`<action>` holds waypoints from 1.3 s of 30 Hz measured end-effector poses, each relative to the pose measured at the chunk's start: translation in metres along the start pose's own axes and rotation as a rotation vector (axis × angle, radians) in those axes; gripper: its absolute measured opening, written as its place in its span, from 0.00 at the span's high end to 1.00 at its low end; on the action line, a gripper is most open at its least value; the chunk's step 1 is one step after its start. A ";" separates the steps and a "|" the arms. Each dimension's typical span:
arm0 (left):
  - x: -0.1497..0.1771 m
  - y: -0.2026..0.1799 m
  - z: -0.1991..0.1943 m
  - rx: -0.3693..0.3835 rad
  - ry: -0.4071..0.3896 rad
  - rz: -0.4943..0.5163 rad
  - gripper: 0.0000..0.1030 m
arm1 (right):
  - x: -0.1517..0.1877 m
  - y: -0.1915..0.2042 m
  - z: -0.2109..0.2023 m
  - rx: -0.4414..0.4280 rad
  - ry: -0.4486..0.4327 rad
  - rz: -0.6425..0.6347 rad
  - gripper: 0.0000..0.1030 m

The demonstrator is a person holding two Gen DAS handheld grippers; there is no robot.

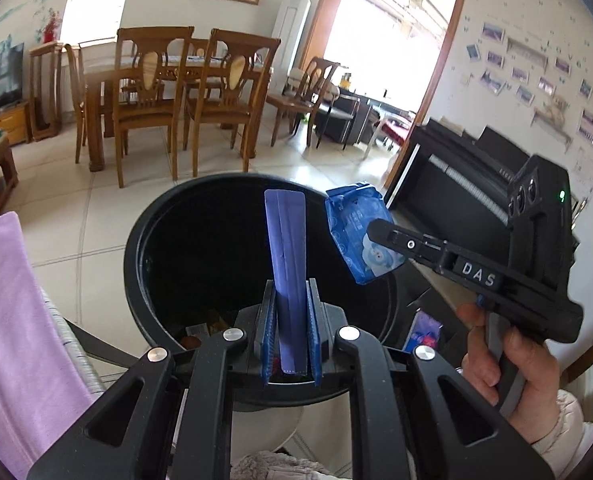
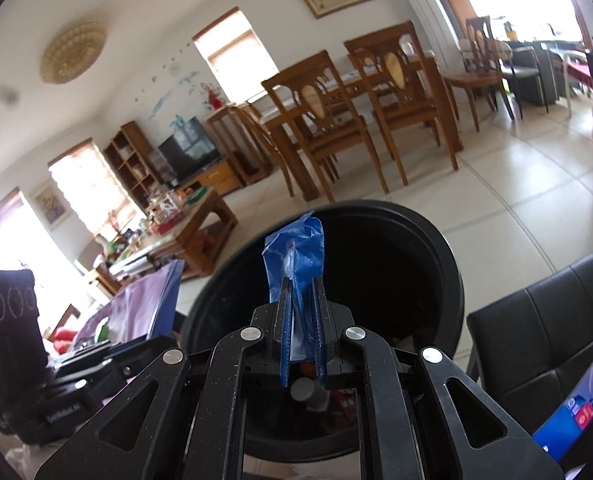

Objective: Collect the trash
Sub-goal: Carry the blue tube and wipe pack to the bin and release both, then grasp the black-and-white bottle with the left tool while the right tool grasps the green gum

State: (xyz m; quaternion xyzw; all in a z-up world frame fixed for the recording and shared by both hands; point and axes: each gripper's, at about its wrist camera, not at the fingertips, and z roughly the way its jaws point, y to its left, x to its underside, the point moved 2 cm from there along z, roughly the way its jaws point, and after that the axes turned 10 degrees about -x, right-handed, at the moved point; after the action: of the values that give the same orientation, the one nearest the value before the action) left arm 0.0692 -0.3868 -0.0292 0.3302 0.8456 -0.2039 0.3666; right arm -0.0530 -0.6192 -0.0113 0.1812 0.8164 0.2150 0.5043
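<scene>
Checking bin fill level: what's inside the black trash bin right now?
Inside the black trash bin, a few scraps show at the bottom, orange and white. The rest is dark or covered by the left gripper and its purple strip.

Both grippers are hanging over the bin [image 1: 144, 248]: flat packet [image 1: 285, 240] left, wrapper [image 1: 356, 232] right, dining chairs [image 1: 232, 92] standing behind.

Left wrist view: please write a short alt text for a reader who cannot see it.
The left tool grips a flat purple-blue packet upright above an open black trash bin. To its right, a hand holds the right tool, which grips a blue wrapper by the bin's rim. Wooden dining chairs stand behind.
</scene>
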 end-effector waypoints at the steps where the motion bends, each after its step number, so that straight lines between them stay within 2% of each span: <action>1: 0.001 -0.001 0.002 -0.014 0.003 0.011 0.83 | 0.000 -0.001 0.002 -0.001 0.001 0.010 0.86; 2: 0.001 -0.003 0.004 -0.024 0.009 0.018 0.83 | 0.002 -0.004 0.004 -0.005 0.003 0.020 0.81; 3: 0.002 -0.005 0.003 -0.028 0.012 0.024 0.81 | 0.002 -0.007 0.004 -0.009 0.002 0.027 0.65; 4: 0.003 -0.008 0.004 -0.033 0.015 0.034 0.77 | 0.001 -0.010 0.005 -0.015 -0.002 0.037 0.45; 5: 0.004 -0.011 0.004 -0.045 0.016 0.046 0.64 | 0.003 -0.007 0.003 -0.018 -0.010 0.043 0.38; 6: 0.002 -0.014 0.002 -0.070 0.009 0.057 0.39 | 0.004 -0.005 0.000 -0.019 -0.020 0.045 0.35; 8: 0.003 -0.016 -0.005 -0.109 -0.029 0.065 0.16 | 0.005 -0.005 -0.004 -0.027 -0.033 0.042 0.35; 11: 0.002 -0.020 -0.014 -0.144 -0.059 0.098 0.15 | 0.007 -0.004 -0.012 -0.036 -0.059 0.048 0.30; 15: 0.004 -0.027 -0.028 -0.189 -0.101 0.140 0.05 | 0.009 0.001 -0.020 -0.047 -0.083 0.051 0.20; 19: 0.005 -0.027 -0.041 -0.202 -0.118 0.159 0.05 | 0.014 0.014 -0.023 -0.049 -0.087 0.036 0.17; 21: 0.006 -0.025 -0.049 -0.205 -0.131 0.161 0.05 | 0.014 0.022 -0.021 -0.042 -0.087 0.029 0.12; 25: 0.005 -0.011 -0.065 -0.215 -0.153 0.141 0.05 | 0.015 0.046 -0.011 -0.036 -0.080 0.002 0.11; 31: 0.013 0.032 -0.091 -0.239 -0.174 0.072 0.05 | 0.018 0.094 0.015 -0.053 -0.043 -0.051 0.11; 39: 0.038 0.128 -0.135 -0.321 -0.189 -0.073 0.05 | 0.035 0.187 0.073 -0.120 0.034 -0.152 0.11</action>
State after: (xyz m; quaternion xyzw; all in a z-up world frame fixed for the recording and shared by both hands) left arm 0.0748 -0.2026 0.0170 0.2159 0.8406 -0.1097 0.4845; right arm 0.0124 -0.4314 0.0330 0.0844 0.8219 0.2277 0.5153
